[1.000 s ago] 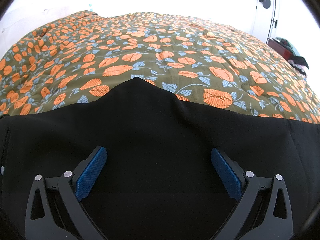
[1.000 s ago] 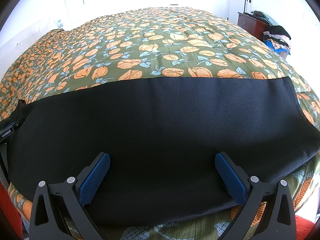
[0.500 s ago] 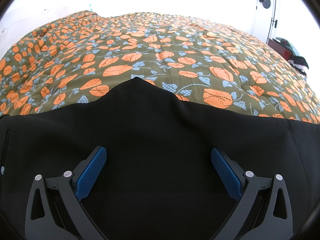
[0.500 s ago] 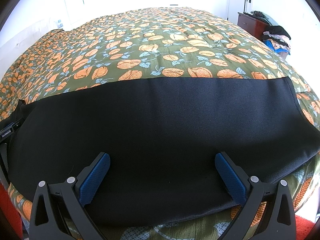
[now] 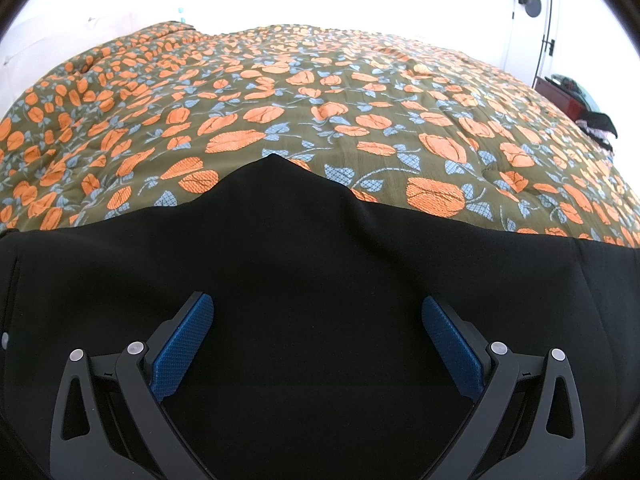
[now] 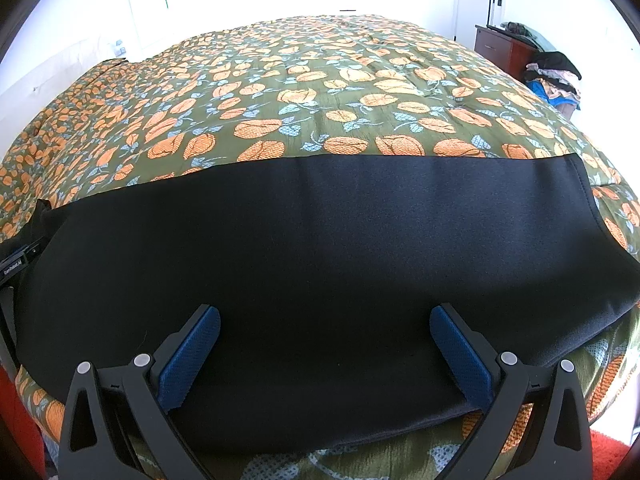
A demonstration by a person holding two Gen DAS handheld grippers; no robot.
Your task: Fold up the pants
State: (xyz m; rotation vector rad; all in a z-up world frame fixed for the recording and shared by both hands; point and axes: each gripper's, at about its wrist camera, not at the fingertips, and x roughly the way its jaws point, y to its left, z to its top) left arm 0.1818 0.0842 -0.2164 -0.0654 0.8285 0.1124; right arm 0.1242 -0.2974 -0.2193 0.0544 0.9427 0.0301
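Black pants (image 5: 320,264) lie flat across the near edge of a bed, spread left to right. In the left wrist view the crotch point (image 5: 274,160) juts toward the far side. The right wrist view shows a pant leg (image 6: 340,240) ending in a hem (image 6: 588,196) at the right. My left gripper (image 5: 316,316) hovers open just above the cloth, blue pads (image 5: 180,352) wide apart. Over the leg's near edge my right gripper (image 6: 324,328) is open too, nothing held.
The bed carries an olive quilt with orange flowers (image 5: 320,92). A dark red dresser (image 6: 496,46) and a heap of clothes (image 6: 552,76) stand at the far right. White walls and a door (image 5: 536,20) lie beyond. Red floor covering (image 6: 608,456) shows below the bed edge.
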